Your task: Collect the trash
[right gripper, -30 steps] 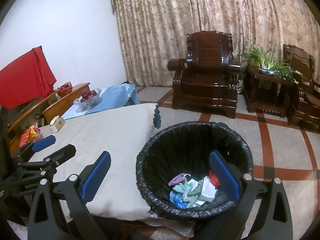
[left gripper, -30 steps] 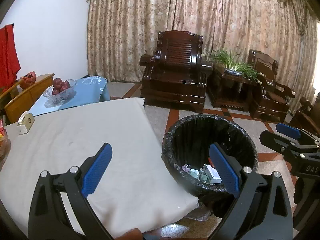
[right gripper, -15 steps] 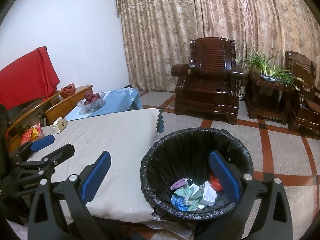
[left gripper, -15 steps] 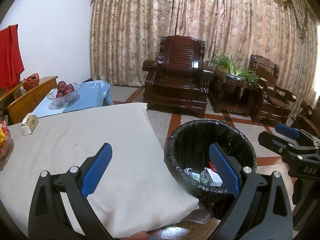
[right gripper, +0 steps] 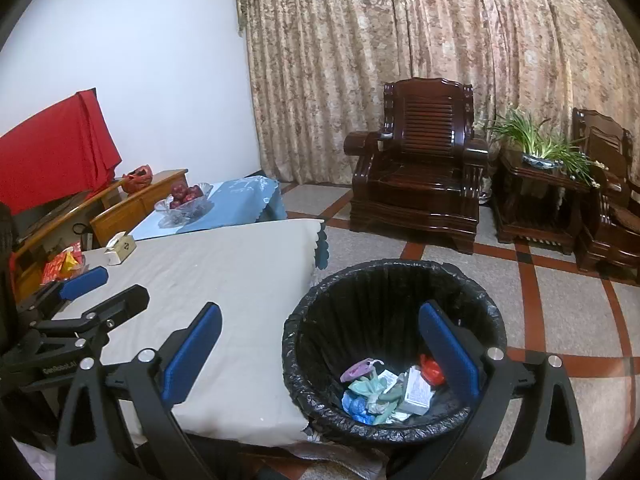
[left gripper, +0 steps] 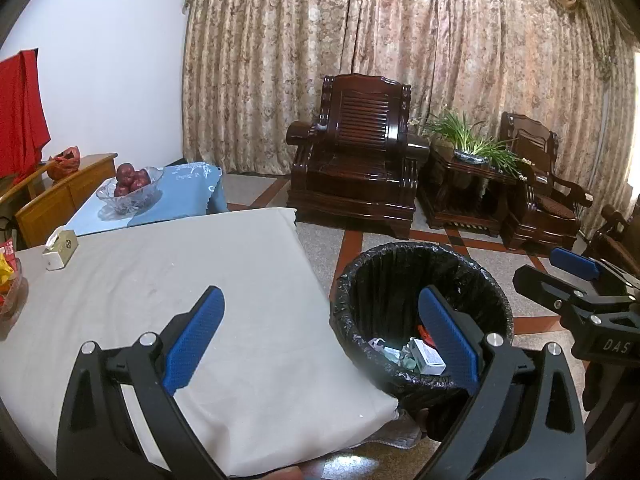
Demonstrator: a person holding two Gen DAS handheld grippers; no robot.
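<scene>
Left gripper (left gripper: pixel 320 332) spread wide, nothing between the blue pads (left gripper: pixel 195 335), hanging over the near corner of the counter (left gripper: pixel 168 280) with its right finger across the trash bin (left gripper: pixel 420 276). Right gripper (right gripper: pixel 318 340) likewise wide and empty, poised above the bin's (right gripper: pixel 394 276) near rim.

Black-lined bin on the floor just beside the counter's corner, at about 3 o'clock from the cloth. Inside, at the bottom: collected trash (right gripper: pixel 384 390), namely crumpled green and blue wrappers, a purple scrap, a small white box (right gripper: pixel 416 392), something red at 2 o'clock of the heap.

On the counter, at 10 o'clock and far back, a small tissue box (left gripper: pixel 60 243). Beyond it, a glass bowl of red fruit (left gripper: pixel 132 184) on a blue cloth. Dark wooden armchair (left gripper: pixel 356 168) at 12 o'clock before patterned curtains (left gripper: pixel 400 40).
</scene>
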